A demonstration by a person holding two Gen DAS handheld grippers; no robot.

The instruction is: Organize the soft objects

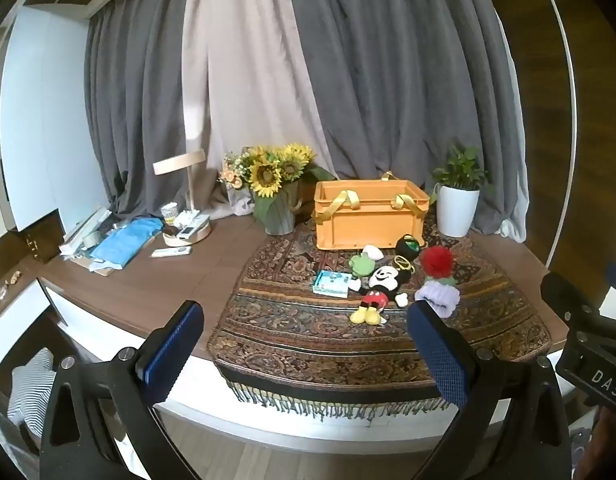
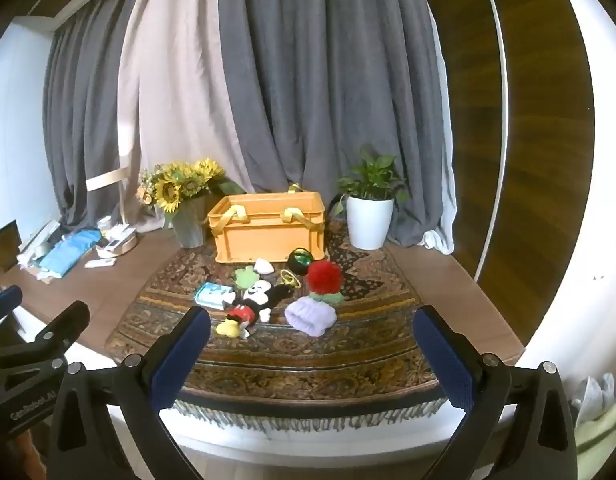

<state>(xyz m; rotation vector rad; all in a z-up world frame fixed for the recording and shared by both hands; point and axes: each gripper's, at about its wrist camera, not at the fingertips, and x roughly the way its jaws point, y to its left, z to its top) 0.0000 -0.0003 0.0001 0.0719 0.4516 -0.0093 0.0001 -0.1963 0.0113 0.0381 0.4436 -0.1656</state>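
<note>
An orange crate (image 1: 368,220) (image 2: 267,234) with yellow straps stands at the back of a patterned cloth (image 1: 308,332) (image 2: 308,356). In front of it lie a Mickey plush (image 1: 382,286) (image 2: 253,300), a green frog plush (image 1: 360,265) (image 2: 245,278), a red pompom flower (image 1: 436,261) (image 2: 324,277), a lilac knitted piece (image 1: 440,298) (image 2: 311,316), a black-green toy (image 1: 408,245) (image 2: 300,258) and a blue tissue pack (image 1: 332,283) (image 2: 212,295). My left gripper (image 1: 303,336) and right gripper (image 2: 312,340) are open and empty, held before the table's front edge.
A sunflower vase (image 1: 275,196) (image 2: 187,216) stands left of the crate and a white potted plant (image 1: 456,204) (image 2: 370,216) right of it. A lamp base, remotes and blue cloth (image 1: 127,240) lie on the table's left part. Curtains hang behind.
</note>
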